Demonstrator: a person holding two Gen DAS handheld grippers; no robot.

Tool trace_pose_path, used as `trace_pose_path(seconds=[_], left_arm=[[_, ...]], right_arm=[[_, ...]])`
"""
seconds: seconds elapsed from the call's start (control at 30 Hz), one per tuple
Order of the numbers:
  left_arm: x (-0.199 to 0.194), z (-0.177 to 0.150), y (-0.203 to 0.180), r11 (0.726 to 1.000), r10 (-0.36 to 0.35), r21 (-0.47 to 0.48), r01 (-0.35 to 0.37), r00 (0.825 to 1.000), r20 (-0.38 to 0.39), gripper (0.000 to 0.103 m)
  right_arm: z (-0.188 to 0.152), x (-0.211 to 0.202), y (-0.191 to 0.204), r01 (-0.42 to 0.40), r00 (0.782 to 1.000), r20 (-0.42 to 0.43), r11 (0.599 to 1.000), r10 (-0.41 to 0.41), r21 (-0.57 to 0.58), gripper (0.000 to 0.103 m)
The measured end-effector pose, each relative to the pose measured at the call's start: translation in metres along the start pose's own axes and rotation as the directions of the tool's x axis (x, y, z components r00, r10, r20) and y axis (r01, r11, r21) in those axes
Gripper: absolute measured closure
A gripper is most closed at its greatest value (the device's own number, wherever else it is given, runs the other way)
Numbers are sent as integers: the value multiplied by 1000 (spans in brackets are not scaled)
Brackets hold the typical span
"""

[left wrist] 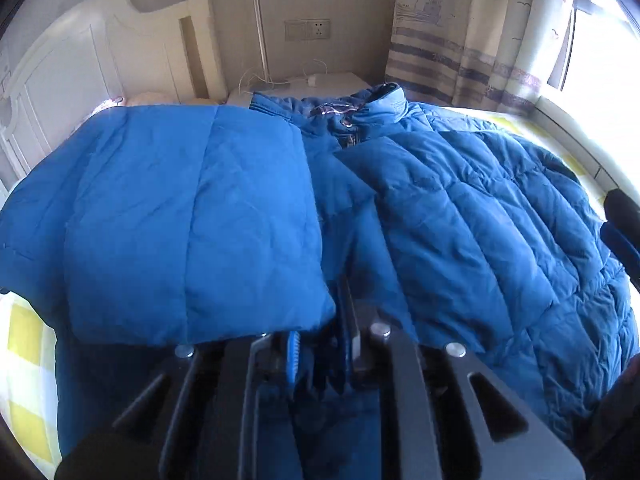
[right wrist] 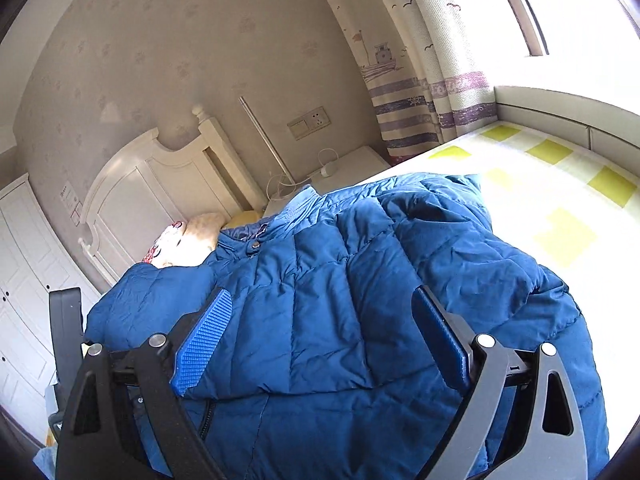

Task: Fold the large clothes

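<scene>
Lying spread on the bed (right wrist: 560, 184), the blue padded coat (left wrist: 460, 220) has its collar (left wrist: 384, 100) at the far end, toward the headboard (left wrist: 80, 64) and the small stand by the wall, and its hem at the near end under both cameras. So its long axis runs straight away from the tongs, collar far, hem near.

In the left view one side panel or sleeve (left wrist: 188, 216) is already turned over onto the body and lies flat to the left of the zip line. The left tongs (left wrist: 320, 356) are pinched together on blue fabric at the near edge, right beside the corner of that turned-over part; which layer they hold is hidden by the fingers.

The right tongs (right wrist: 320, 344) stand wide apart and grip nothing. They sit low over the coat's right half, one pad (right wrist: 204, 340) on each side of a broad quilted stretch; whether the pads touch the cloth I cannot tell. Beyond them the right edge of the coat curls up near the yellow-checked sheet.

My reading: the left side is folded, the right is not. The next move likely belongs to the right tongs, which are nearer the unfolded half: reach outward to that right edge, close on it, and carry it leftward across the long axis toward the zip. The puffy filling may spring back or slide.
</scene>
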State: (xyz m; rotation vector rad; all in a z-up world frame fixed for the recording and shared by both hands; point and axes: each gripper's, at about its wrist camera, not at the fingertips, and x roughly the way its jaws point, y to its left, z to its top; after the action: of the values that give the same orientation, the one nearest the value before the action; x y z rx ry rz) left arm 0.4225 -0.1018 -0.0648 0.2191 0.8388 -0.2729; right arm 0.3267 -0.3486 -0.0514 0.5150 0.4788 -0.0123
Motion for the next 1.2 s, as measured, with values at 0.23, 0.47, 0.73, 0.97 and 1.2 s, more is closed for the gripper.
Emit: trace_pose_path(seconds=[0.23,0.47,0.73,0.97,1.2], left_arm=[[-55,-1,23,986,-143,-78,149,987,74,51],[-123,-57,134,932,40,-355,74,952,303,10],[-71,-69,171,935,83,-350,-51,994,77,18],[-47,-72,172,951,2,-308,-1,1000,5,17],[-46,-84,188,926,-35,-374,43,999,29,17]], right_arm=[[-1,-3,-1,-21,1000,-1,1000,21,-3,14],[-2,-2,4,-13,1000,-12,999,13,-32,14],[-16,18,61,17,989,-132,946,-63,-323,14],[-51,40,163,-48,977,-188,749,-103,-661,15],[-72,83,217,-69,959,-232,657,-164,-751,20]])
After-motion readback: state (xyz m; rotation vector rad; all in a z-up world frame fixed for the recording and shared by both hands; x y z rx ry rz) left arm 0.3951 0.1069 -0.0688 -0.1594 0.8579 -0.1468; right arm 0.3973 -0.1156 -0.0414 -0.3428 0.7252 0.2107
